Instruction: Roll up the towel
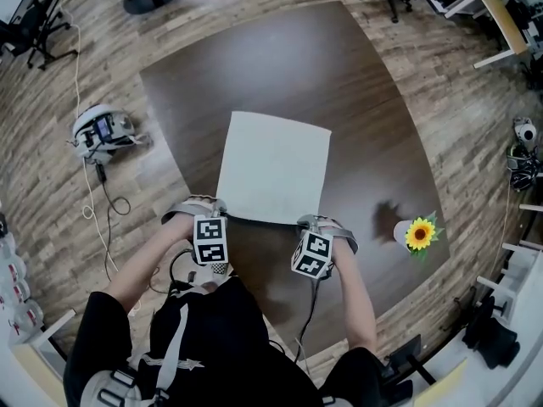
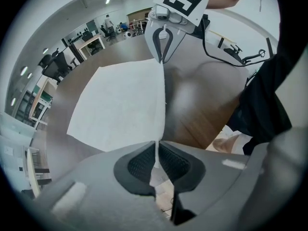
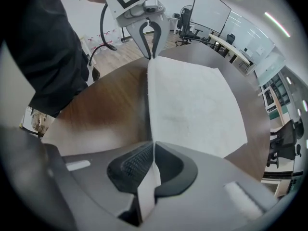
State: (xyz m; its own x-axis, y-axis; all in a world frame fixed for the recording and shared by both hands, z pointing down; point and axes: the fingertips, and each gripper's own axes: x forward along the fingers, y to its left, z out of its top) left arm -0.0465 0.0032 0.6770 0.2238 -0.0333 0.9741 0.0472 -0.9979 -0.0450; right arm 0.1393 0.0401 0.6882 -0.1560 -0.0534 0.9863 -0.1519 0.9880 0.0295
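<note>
Both near corners of the white towel (image 1: 276,168) were pinched, one in the left claw (image 1: 222,216), one in the right claw (image 1: 316,225). It lay flat and unrolled mid-bench (image 1: 365,125), towards the person's edge. Seemingly no turn was made yet, so all the rolling remained

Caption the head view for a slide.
The left gripper and right gripper each shut on a near corner of the white towel on a dark table; sunflower at right.
</note>
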